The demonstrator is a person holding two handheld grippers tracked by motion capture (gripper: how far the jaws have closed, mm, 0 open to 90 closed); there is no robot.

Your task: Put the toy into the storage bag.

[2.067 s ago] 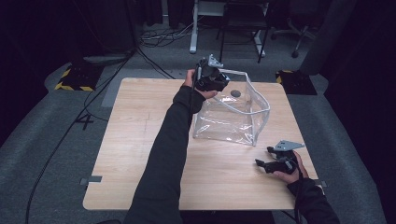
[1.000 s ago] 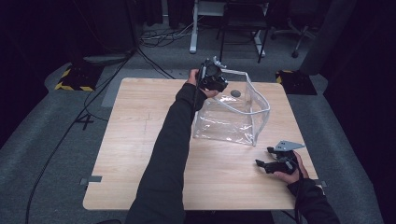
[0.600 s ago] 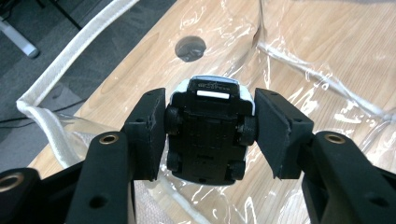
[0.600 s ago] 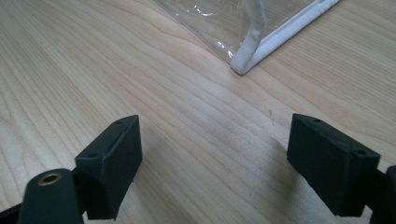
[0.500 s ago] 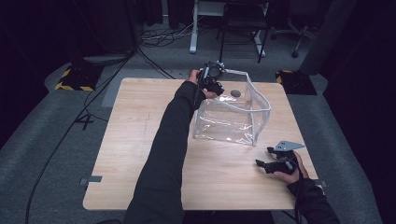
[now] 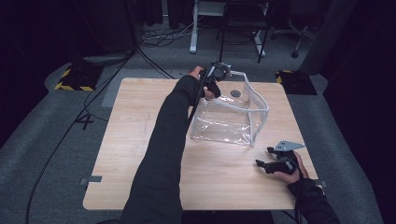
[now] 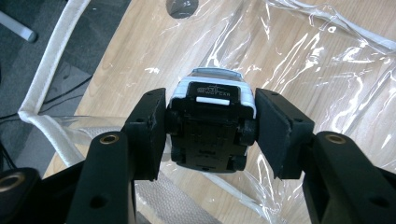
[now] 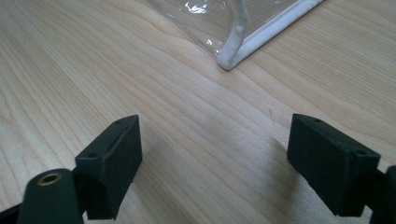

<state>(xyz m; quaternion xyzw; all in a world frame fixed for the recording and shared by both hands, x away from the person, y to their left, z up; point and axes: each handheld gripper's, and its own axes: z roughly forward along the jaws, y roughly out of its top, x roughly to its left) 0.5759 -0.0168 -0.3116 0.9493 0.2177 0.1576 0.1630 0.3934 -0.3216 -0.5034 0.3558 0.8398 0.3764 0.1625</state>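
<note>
A clear plastic bag [image 6: 231,116] with white piping stands open on the wooden table [image 6: 140,140]. My left gripper [image 6: 215,77] hovers over the bag's far left rim, shut on a small black-and-white toy car [image 7: 211,126] held underside up between its pads. Below it I see the bag [image 7: 327,60] and its white edge [image 7: 51,70]. My right gripper [image 6: 268,161] rests open on the table near the right front, with nothing between its fingers; a white corner of the bag [image 8: 233,56] lies just ahead of it.
A dark round spot [image 6: 236,93] marks the tabletop behind the bag. Cables, a desk frame and a chair base [image 6: 233,28] stand on the grey floor beyond the table. Bare wood spreads across the left half and front.
My left gripper has moved a little toward the far left rim of the bag and turned, still holding the toy car. The right gripper has not moved.
</note>
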